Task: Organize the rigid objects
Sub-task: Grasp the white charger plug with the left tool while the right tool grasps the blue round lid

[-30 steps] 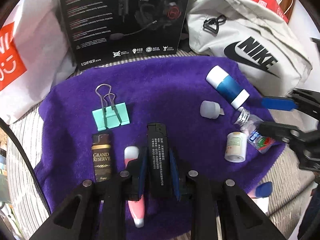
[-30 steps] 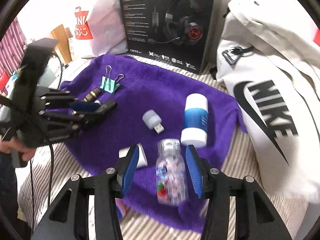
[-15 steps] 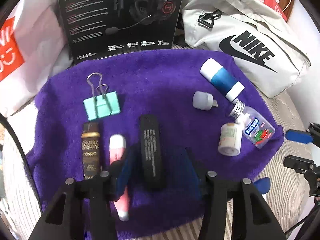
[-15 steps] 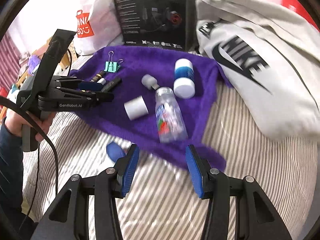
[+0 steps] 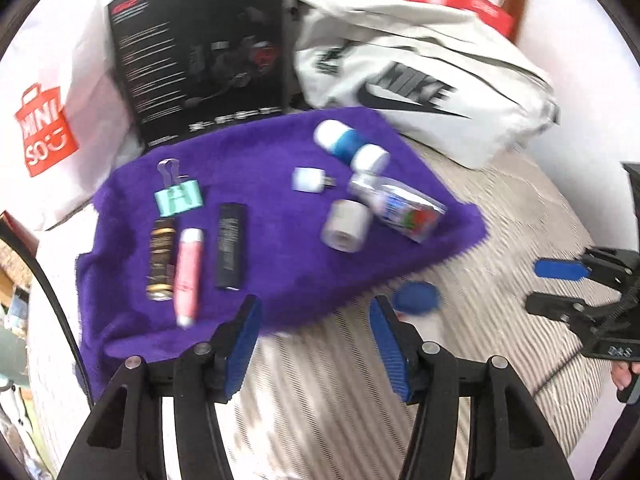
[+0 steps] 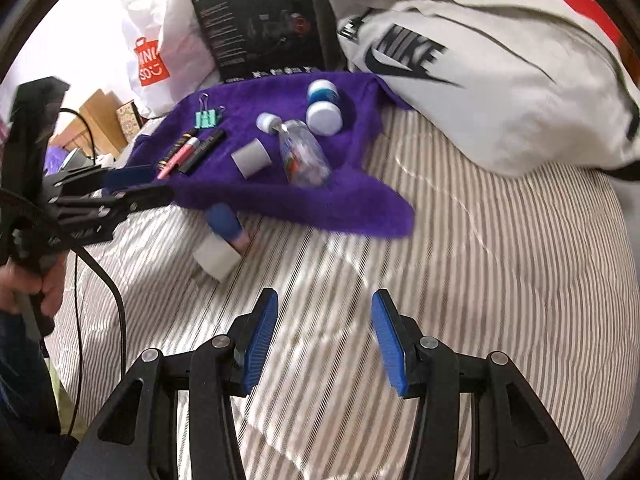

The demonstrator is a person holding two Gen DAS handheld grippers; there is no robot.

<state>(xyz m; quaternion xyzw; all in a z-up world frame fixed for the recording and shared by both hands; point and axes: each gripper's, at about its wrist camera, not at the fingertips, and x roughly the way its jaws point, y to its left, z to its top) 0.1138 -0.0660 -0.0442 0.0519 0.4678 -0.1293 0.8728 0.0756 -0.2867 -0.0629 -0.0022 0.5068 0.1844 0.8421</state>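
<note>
A striped bed cover (image 6: 480,280) carries a purple towel (image 5: 280,240), my landmark here. Behind the towel stand a black headset box (image 5: 200,64), a white shopping bag (image 5: 44,132) and a white sports bag (image 5: 432,88).

On the towel's left half I see a mint binder clip (image 5: 179,198), and just in front of it three things lying side by side: a brown lighter (image 5: 161,258), a pink tube (image 5: 188,272) and a black lighter (image 5: 230,246). On the towel's right half lie a blue-and-white bottle (image 5: 350,146), a small white plug (image 5: 308,180), a clear bottle (image 5: 400,208) on its side and a white roll (image 5: 345,230) close against the clear bottle.

Off the towel's near edge, on the bed cover, lies a blue-capped white container (image 6: 222,240).

My left gripper (image 5: 314,344) is over the towel's near edge, jaws apart and holding nothing. My right gripper (image 6: 322,338) is over bare bed cover well to the right front of the towel, jaws apart and empty. A hand (image 6: 30,280) grips the left gripper's handle.
</note>
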